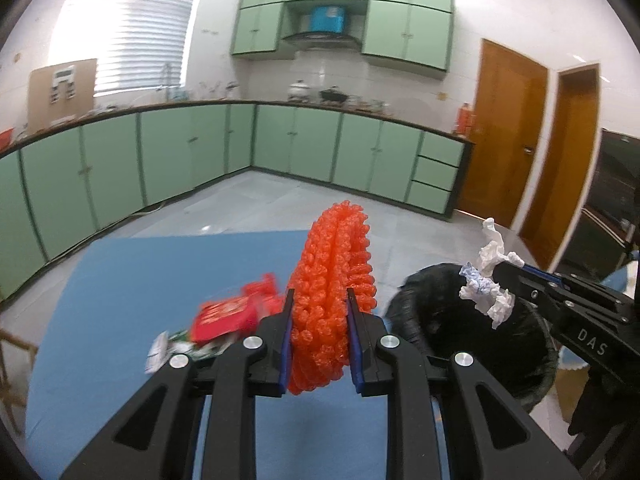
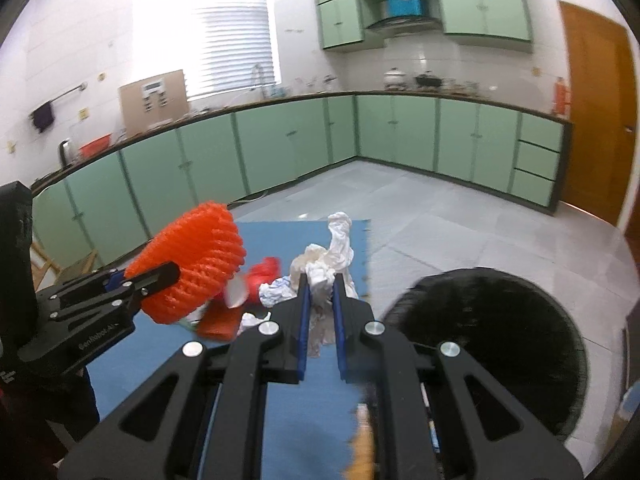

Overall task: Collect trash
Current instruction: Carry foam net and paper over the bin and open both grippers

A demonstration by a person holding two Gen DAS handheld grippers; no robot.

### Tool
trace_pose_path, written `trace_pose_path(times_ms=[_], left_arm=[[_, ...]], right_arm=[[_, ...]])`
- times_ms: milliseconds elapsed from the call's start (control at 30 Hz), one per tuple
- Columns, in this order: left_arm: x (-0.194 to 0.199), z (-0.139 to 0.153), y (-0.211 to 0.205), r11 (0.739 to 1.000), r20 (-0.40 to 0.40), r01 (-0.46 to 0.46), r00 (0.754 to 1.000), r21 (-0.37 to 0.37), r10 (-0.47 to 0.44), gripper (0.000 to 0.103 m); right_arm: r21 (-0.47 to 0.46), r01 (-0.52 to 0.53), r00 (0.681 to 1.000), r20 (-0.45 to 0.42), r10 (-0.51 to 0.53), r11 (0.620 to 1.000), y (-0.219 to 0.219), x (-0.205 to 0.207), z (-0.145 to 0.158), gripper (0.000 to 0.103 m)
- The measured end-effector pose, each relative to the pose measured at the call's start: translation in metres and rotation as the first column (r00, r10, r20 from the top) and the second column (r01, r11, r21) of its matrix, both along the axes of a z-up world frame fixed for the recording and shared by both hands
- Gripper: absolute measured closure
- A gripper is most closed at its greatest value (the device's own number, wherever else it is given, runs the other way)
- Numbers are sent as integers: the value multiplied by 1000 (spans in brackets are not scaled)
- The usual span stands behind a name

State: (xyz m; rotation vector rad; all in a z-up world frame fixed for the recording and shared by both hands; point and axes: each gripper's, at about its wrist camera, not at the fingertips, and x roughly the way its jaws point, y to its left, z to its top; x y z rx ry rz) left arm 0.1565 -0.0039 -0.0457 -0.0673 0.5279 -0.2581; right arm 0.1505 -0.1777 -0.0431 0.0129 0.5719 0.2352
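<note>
My left gripper (image 1: 319, 298) is shut on an orange foam fruit net (image 1: 334, 276) and holds it above the blue mat (image 1: 120, 300). The net also shows in the right wrist view (image 2: 192, 264). My right gripper (image 2: 320, 280) is shut on a crumpled white tissue (image 2: 332, 248); the tissue also shows in the left wrist view (image 1: 490, 280), above the black-lined trash bin (image 1: 460, 328). The bin (image 2: 492, 332) stands off the mat's right edge. A red snack wrapper (image 1: 230, 316) and a white-green wrapper (image 1: 168, 350) lie on the mat.
Green kitchen cabinets (image 1: 200, 152) run along the far walls behind a grey tiled floor (image 1: 280, 204). Wooden doors (image 1: 508, 128) stand at the right. A wooden frame (image 1: 12, 360) sits left of the mat.
</note>
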Motion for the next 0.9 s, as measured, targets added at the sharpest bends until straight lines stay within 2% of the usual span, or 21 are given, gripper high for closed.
trace_pose_path(times_ms=[200,367,667,900], left_arm=[[11,7,-54,996,29,91,995,-3,-91,81],[21,1,-99,986,28,168,985,-6,-168,81],[46,-26,-179,958,-19,287,958,9,-286,81],[69,-56,-221,949,-79,314,947,28,-311,81]], right_arm=[[-12,104,994,27,-104,994,-56,-6,2,93],[-24,183,983,22,-182,983,-98,-7,-9,93],[-37,297,954,-35,-299,954,-172,-3,-55,93],[-28,343,934,-97,-344,939,-206,15,-97,93]])
